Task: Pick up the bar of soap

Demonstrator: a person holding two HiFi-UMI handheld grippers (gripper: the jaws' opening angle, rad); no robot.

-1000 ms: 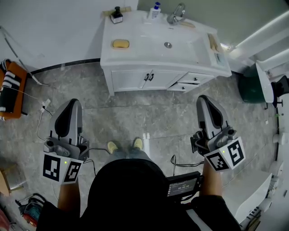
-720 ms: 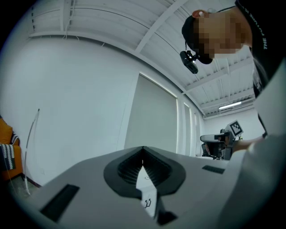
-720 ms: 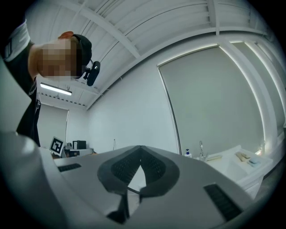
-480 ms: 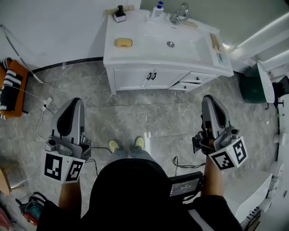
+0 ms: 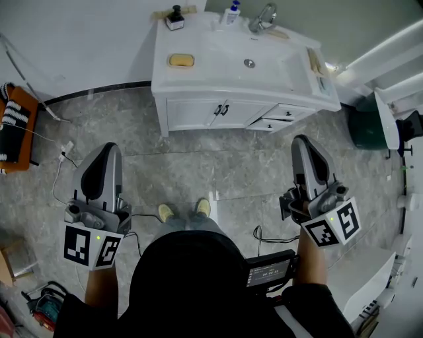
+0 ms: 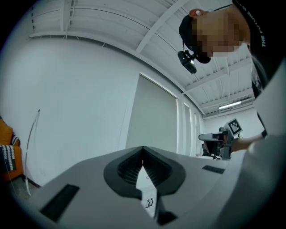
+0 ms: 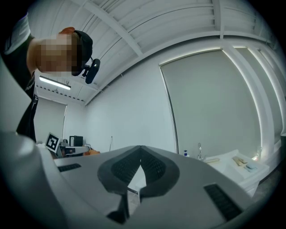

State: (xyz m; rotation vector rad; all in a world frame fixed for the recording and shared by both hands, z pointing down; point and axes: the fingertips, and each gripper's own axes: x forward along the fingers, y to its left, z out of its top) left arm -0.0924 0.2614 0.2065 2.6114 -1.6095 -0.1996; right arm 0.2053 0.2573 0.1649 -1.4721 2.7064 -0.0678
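Note:
A yellow bar of soap lies on the left part of the white washstand, seen at the top of the head view. My left gripper hangs level over the floor at the lower left, far short of the washstand, jaws shut and empty. My right gripper is held level at the right, also well back from the washstand, with its tips met and nothing between them. In the left gripper view the jaws meet at the tip; the right gripper view shows the same.
A sink drain, a tap, a blue-capped bottle and a dark bottle sit on the washstand. An orange seat stands at the left, a cable on the floor. White fixtures crowd the right side.
Both grippers have stayed where they were, jaws unchanged. The head view has shifted slightly, so the washstand sits a little differently in the frame.

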